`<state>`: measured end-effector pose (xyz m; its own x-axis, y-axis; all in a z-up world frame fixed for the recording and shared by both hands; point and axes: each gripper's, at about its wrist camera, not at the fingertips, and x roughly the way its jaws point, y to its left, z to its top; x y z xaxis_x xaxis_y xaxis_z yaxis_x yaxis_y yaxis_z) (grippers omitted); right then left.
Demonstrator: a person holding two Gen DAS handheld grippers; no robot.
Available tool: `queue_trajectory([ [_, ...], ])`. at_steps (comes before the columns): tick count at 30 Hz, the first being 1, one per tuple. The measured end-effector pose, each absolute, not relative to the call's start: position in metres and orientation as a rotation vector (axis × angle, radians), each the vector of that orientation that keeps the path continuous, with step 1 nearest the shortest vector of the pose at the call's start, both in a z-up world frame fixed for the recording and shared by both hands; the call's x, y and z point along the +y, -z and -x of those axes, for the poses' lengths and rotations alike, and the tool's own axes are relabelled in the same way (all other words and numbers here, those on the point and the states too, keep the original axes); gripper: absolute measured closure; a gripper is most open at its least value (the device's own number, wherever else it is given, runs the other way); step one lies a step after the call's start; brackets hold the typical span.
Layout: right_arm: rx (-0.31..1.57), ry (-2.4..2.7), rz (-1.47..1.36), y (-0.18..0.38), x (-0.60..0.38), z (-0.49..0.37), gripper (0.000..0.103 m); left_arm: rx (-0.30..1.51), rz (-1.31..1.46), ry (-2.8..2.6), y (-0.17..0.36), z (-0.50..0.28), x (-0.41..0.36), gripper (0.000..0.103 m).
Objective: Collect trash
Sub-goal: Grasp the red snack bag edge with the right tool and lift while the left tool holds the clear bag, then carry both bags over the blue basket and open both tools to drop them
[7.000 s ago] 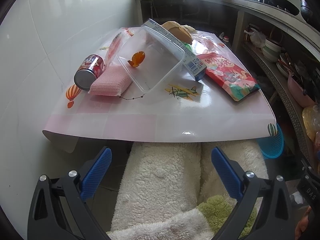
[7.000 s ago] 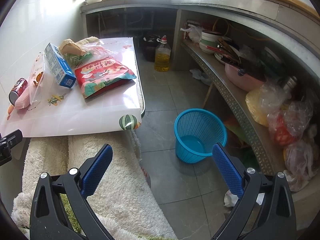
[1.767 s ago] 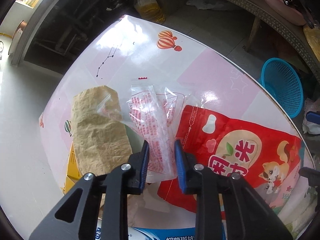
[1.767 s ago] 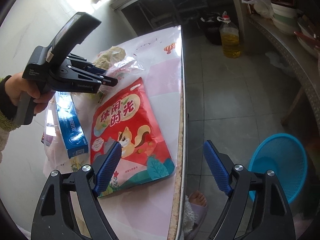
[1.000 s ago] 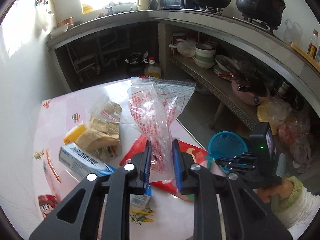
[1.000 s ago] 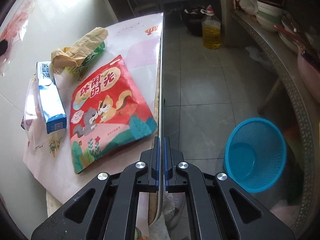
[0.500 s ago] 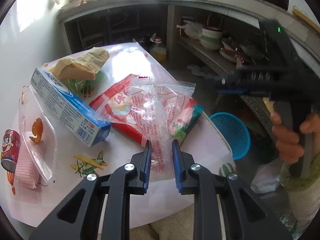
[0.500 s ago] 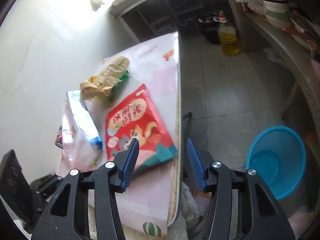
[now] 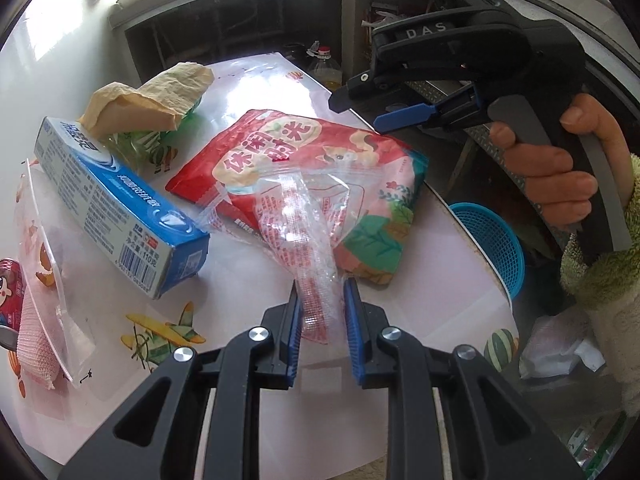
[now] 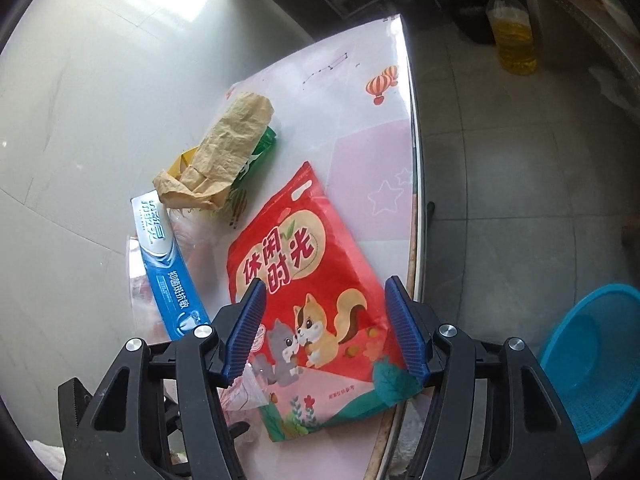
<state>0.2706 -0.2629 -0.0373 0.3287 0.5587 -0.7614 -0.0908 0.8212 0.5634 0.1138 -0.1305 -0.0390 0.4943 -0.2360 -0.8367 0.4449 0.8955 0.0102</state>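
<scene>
My left gripper [image 9: 322, 292] is shut on a crumpled clear plastic bag with red print [image 9: 288, 216]. The bag hangs low over the table and drapes onto a red snack bag [image 9: 312, 148]. The right gripper [image 10: 326, 284], also seen from the left wrist view as the right gripper [image 9: 356, 112] in a person's hand, hovers above the red snack bag [image 10: 304, 280]. Its jaws are opening and nothing is between them. A blue mesh basket [image 10: 592, 360] stands on the floor to the right of the table edge.
On the pink table [image 9: 248, 280] lie a blue toothpaste box [image 9: 112, 200], a crumpled brown paper bag [image 9: 156, 96] over green packaging, a pink cloth [image 9: 36, 340] under clear plastic and a red can [image 9: 8, 284]. An oil bottle [image 10: 512, 36] stands on the floor.
The left gripper has come down to the table with the clear bag still in it. The right gripper's jaws have gone from shut to wide apart, and it has swung over the red snack bag.
</scene>
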Motion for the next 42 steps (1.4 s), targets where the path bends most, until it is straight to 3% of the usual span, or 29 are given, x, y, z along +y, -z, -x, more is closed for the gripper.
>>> queue_trajectory([
  [16,1.241,-0.504,-0.634,0.048,-0.302,-0.204,0.043,0.960,-0.328,0.518,0.041,-0.116,-0.147,0.084],
  [23,1.210,-0.440,-0.814,0.067,-0.330,-0.151,0.056,0.951,-0.367,0.536,0.043,-0.109,-0.152,0.084],
  [32,1.143,-0.423,-1.081,0.104,-0.351,-0.134,0.057,0.961,-0.385,0.563,0.046,-0.109,-0.161,0.084],
  [34,1.136,-0.437,-1.081,0.103,-0.347,-0.134,0.062,0.962,-0.388,0.561,0.047,-0.109,-0.162,0.084],
  [36,1.130,-0.441,-1.091,0.102,-0.345,-0.133,0.076,0.964,-0.386,0.557,0.047,-0.108,-0.162,0.084],
  [42,1.024,-0.441,-1.161,0.092,-0.359,-0.112,0.095,0.986,-0.335,0.573,0.043,-0.109,-0.160,0.084],
])
